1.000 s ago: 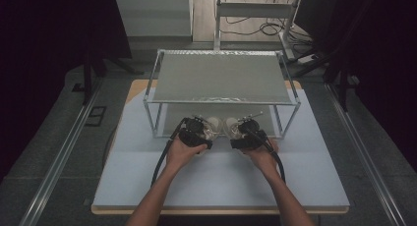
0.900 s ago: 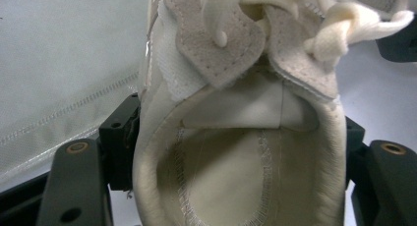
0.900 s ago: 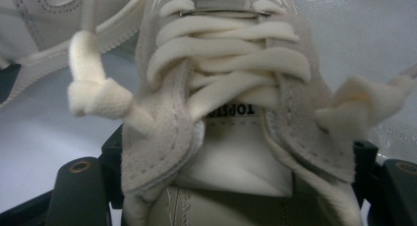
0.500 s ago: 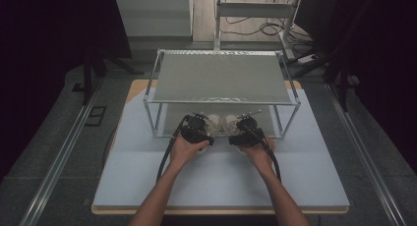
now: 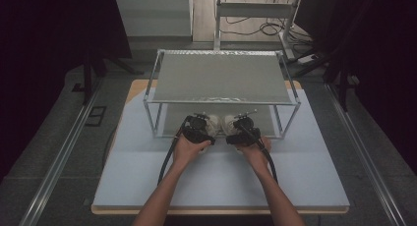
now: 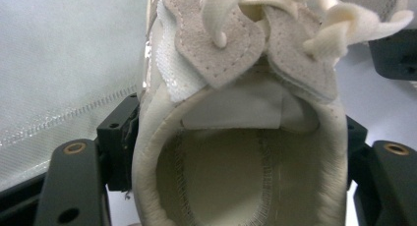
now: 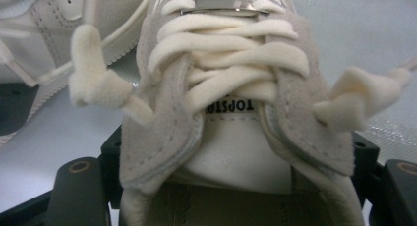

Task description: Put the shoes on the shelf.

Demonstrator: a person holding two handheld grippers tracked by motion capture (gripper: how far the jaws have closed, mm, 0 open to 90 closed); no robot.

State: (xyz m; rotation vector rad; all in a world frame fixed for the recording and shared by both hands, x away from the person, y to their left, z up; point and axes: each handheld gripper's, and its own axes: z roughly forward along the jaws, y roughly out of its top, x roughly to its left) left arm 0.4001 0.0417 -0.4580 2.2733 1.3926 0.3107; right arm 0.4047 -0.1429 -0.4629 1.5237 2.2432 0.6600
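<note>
I hold a pair of cream suede sneakers with thick cream laces. My left gripper [image 5: 196,128] is shut on the left shoe [image 5: 213,122]; in the left gripper view its black jaws clamp both sides of the left shoe's collar [image 6: 236,152], whose opening faces the camera. My right gripper [image 5: 244,128] is shut on the right shoe [image 5: 231,122]. The right gripper view looks along the right shoe's tongue and laces [image 7: 231,64], and the left shoe [image 7: 59,14] lies close at the upper left. Both shoes sit side by side at the front edge of the metal rack [image 5: 221,78], toes under its shelf.
The rack has a perforated grey top shelf on thin metal legs [image 5: 158,119] and stands on a pale blue mat [image 5: 305,172] over the table. Cables trail from both grippers toward the person. Dark space and floor rails flank the table.
Both hands have moved slightly forward, carrying the shoes a little farther under the rack's front edge. The grips have not changed.
</note>
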